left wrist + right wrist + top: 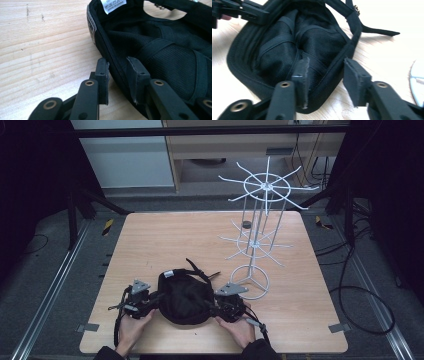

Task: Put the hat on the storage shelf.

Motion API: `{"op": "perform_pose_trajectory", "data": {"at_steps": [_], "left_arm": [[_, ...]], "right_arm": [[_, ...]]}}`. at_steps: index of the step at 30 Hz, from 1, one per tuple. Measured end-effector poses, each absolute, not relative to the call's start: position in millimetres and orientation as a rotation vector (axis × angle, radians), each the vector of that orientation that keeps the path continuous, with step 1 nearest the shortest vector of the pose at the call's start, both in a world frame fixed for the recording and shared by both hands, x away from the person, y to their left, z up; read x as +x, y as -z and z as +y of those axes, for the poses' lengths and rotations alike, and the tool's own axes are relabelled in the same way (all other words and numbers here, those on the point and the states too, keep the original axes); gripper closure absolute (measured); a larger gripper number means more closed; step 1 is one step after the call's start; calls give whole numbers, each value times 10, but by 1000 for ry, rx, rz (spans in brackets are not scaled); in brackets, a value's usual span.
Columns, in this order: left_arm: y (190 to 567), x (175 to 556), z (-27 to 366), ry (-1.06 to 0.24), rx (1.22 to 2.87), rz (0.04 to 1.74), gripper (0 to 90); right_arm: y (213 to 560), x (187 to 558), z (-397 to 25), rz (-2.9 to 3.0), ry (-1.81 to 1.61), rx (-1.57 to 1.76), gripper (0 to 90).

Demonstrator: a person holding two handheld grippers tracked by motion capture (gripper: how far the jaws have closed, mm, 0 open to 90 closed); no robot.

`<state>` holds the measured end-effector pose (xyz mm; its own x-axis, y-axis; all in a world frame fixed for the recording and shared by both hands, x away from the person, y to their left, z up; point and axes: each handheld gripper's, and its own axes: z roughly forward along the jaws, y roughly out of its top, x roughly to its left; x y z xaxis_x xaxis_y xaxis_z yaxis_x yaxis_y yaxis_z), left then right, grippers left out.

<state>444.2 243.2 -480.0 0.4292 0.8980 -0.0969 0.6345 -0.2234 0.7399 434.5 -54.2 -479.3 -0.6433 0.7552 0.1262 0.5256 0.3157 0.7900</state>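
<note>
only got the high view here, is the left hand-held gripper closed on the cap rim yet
Observer: No. The left hand-held gripper is open, with the rim of the black cap between its jaws, one jaw outside and one inside.
Operator: and the right one
Observer: The right hand-held gripper is open too, straddling the rim the same way.
Operator: which way up is the cap
Observer: Opening up. A white label shows on the inner band.
</note>
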Motion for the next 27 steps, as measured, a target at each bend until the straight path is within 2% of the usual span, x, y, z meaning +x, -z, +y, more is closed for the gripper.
{"op": "perform_pose_trajectory", "data": {"at_steps": [2, 5, 6, 7, 13, 14, 15, 16, 17, 18, 19, 20, 24, 27], "left_arm": [[4781, 4405, 2445, -452, 1947, 1279, 687], [4740, 4405, 2477, -448, 1908, 1265, 609], [4740, 4405, 2477, -448, 1908, 1265, 592], [4732, 4428, 2488, -464, 1895, 1264, 586], [4787, 4510, 2502, -405, 1910, 1281, 586], [4795, 4510, 2498, -391, 1914, 1294, 609], [4811, 4509, 2485, -384, 1928, 1307, 660], [4811, 4509, 2485, -384, 1928, 1307, 675], [4822, 4503, 2462, -390, 1935, 1317, 697], [4822, 4503, 2462, -390, 1935, 1317, 715], [4828, 4490, 2434, -416, 1948, 1322, 732], [4829, 4485, 2425, -421, 1946, 1325, 743], [4828, 4470, 2401, -442, 1953, 1333, 767], [4830, 4459, 2384, -452, 1945, 1342, 778]], "right_arm": [[4796, 4354, -546, 2320, -1222, 1160, 667], [4800, 4368, -555, 2333, -1200, 1161, 780], [4800, 4368, -555, 2333, -1200, 1161, 780], [4800, 4383, -561, 2330, -1187, 1145, 821], [4783, 4429, -575, 2306, -1183, 1121, 826], [4783, 4441, -579, 2301, -1188, 1112, 819], [4778, 4448, -581, 2296, -1201, 1120, 763], [4778, 4448, -581, 2296, -1201, 1120, 763], [4752, 4445, -588, 2291, -1205, 1119, 668], [4752, 4445, -588, 2291, -1205, 1119, 668], [4718, 4430, -598, 2301, -1221, 1120, 584], [4703, 4414, -608, 2298, -1219, 1115, 541], [4679, 4372, -647, 2299, -1226, 1126, 487], [4714, 4315, -667, 2341, -1238, 1164, 487]]}}
